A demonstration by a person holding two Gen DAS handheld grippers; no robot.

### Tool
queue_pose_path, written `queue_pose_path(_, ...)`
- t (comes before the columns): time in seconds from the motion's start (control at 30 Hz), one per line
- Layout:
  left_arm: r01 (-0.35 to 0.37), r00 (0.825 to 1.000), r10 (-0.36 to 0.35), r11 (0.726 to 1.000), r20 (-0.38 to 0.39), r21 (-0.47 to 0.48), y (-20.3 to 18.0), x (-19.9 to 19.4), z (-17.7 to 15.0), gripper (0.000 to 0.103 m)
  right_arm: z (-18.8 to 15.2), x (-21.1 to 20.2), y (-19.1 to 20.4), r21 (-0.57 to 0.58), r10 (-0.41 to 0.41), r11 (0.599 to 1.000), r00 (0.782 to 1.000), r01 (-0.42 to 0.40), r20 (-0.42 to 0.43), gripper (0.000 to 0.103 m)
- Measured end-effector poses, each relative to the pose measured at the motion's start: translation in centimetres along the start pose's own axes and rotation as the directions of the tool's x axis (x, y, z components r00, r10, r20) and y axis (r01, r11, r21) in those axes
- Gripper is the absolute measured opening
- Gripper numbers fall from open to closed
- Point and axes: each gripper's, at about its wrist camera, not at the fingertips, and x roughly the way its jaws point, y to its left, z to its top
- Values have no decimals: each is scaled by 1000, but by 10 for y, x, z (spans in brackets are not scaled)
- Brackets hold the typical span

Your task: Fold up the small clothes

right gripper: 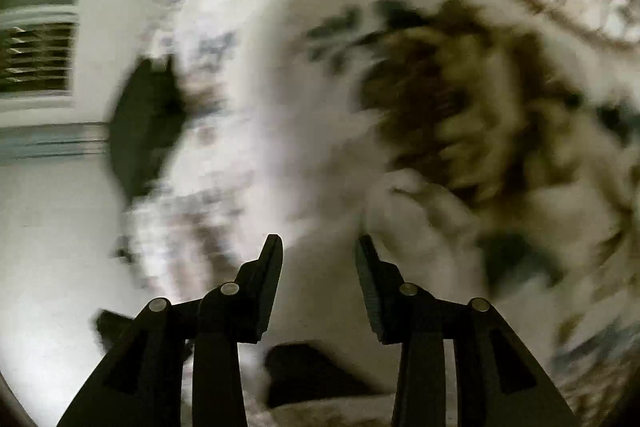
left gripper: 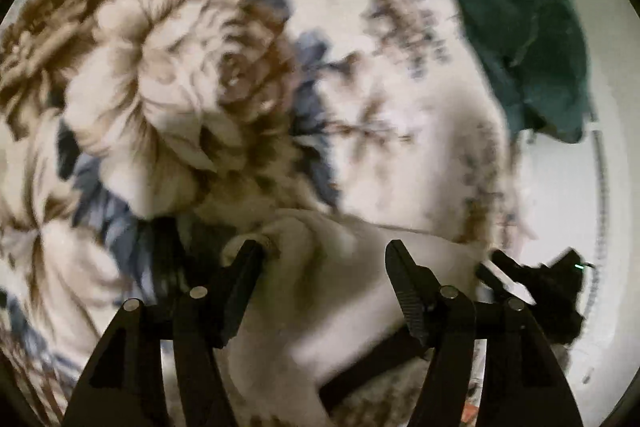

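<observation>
Folding is judged to be at an early stage: a small pale garment [left gripper: 320, 299] is being approached, not yet gripped. It is lying on a floral bedspread [left gripper: 168, 75], close under both tools, and in the left wrist view its rumpled upper edge is sitting between the spread fingers of the left gripper [left gripper: 324, 251]. The left jaws are being held wide, with cloth between them but nothing pinched. The right gripper [right gripper: 316, 247] is also being held apart, somewhat narrower, with pale cloth [right gripper: 412, 223] bunched just beside its right finger and nothing clamped.

An edge or corner is being called for next, judged from the loose lie of the cloth: each tool would need to be closed on a separate corner so the piece can be spread flat before being doubled over.

Much is being lost to motion blur. The kind of garment cannot be told, and its lower part is being cut off behind the gripper bodies. A teal cloth [left gripper: 520, 27] is lying well apart at the bed's edge. Dark blurred shapes [right gripper: 144, 131] cannot be identified.
</observation>
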Motion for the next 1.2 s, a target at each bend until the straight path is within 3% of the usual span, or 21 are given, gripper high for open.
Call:
queue_pose_path(0.07,-38,999,38,999,-21,-20,16,21,6,62,1,5,-10,1,-126,992,992,126,10,40)
queue_pose_path(0.27,-11,999,10,1000,-52,-16,25,15,4,64,-6,11,-25,-53,-245,969,968,242,-54,41)
queue_pose_path(0.37,53,998,-54,998,-22,-36,27,-11,-6,63,-2,-2,-31,-5,-169,986,984,169,-48,45)
queue_pose_path(0.5,156,986,-160,984,-39,-82,45,-11,-20,69,4,-13,-45,33,-9,999,999,11,-41,75)
queue_pose_path(0.57,216,972,-226,968,-69,-128,56,4,-28,69,7,-2,-52,51,105,994,988,-100,-112,78)
queue_pose_path(0.63,259,957,-274,955,-94,-147,57,20,-32,70,7,17,-53,55,159,987,970,-151,-181,78)
queue_pose_path(0.73,289,947,-305,946,-100,-144,52,31,-33,76,5,45,-55,9,151,988,949,-154,-279,78)
queue_pose_path(0.83,292,949,-304,947,-85,-133,45,31,-30,75,5,54,-49,-31,142,987,942,-158,-304,79)
queue_pose_path(0.87,291,951,-301,948,-69,-126,43,29,-30,73,4,55,-45,-41,139,986,942,-159,-306,77)
queue_pose_path(0.9,288,954,-295,951,-53,-110,40,26,-30,64,2,56,-42,-53,137,986,941,-161,-308,67)
queue_pose_path(0.93,274,959,-279,957,-47,-93,36,24,-29,26,-2,58,-38,-71,129,985,940,-159,-317,57)
queue_pose_path(0.97,268,961,-272,960,-53,-77,33,23,-28,17,-5,61,-34,-90,114,984,938,-151,-329,39)
queue_pose_path(1.03,254,966,-257,965,-34,-60,27,16,-27,16,-12,62,-22,-120,92,983,942,-137,-322,25)
queue_pose_path(1.2,275,961,-275,960,-10,-51,13,-7,-18,15,-20,34,6,-162,66,980,961,-112,-268,20)
